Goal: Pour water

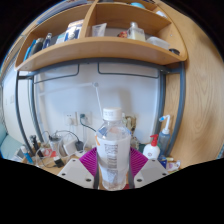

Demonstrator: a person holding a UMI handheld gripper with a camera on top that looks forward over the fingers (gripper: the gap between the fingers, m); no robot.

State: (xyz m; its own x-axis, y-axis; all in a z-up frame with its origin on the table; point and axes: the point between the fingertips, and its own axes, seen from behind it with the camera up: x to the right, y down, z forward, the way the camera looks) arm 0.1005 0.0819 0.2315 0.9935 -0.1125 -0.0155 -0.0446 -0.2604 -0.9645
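So the gripper (115, 170) is clamping a clear plastic water bottle (114, 150), both fingers pressing in on its sides, closed down to bottle width. The bottle is standing upright between the pink pads (88, 162), white cap on top. Off right, beyond the fingers, a white spray bottle (153, 148) is sitting under the wooden shelf (100, 52).
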